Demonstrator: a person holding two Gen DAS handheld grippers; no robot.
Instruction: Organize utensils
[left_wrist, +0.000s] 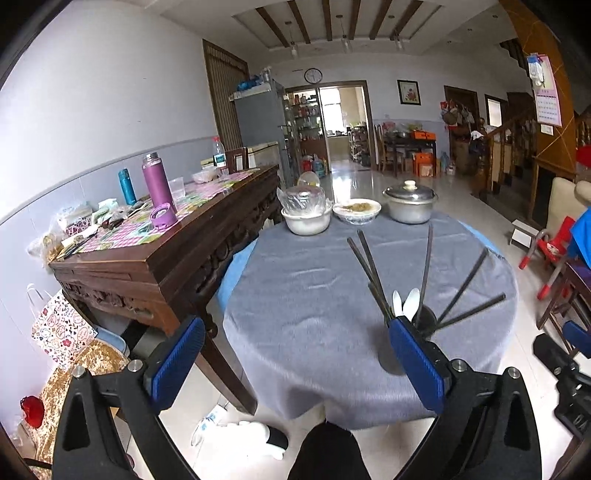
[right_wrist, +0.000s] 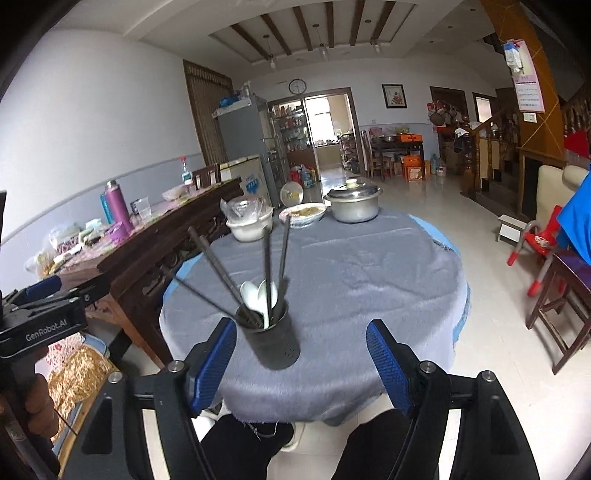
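Observation:
A dark perforated utensil holder (right_wrist: 274, 336) stands near the front edge of the round table's grey cloth (right_wrist: 369, 280). Several black chopsticks (right_wrist: 268, 258) and white spoons (right_wrist: 255, 297) stick out of it. My right gripper (right_wrist: 303, 367) is open just in front of the table edge; the holder stands beyond its left finger, untouched. In the left wrist view the holder (left_wrist: 428, 319) is partly hidden behind the right finger, with the chopsticks (left_wrist: 369, 264) fanning out. My left gripper (left_wrist: 297, 363) is wide open and empty. It also shows at the left edge as the left gripper (right_wrist: 37, 306).
At the table's far side stand a lidded metal pot (left_wrist: 410, 202), a bowl of food (left_wrist: 356, 211) and a plastic-covered white bowl (left_wrist: 306, 216). A cluttered wooden sideboard (left_wrist: 166, 254) runs along the left. A red chair (right_wrist: 532, 243) and a wooden stool (right_wrist: 561, 295) are at the right.

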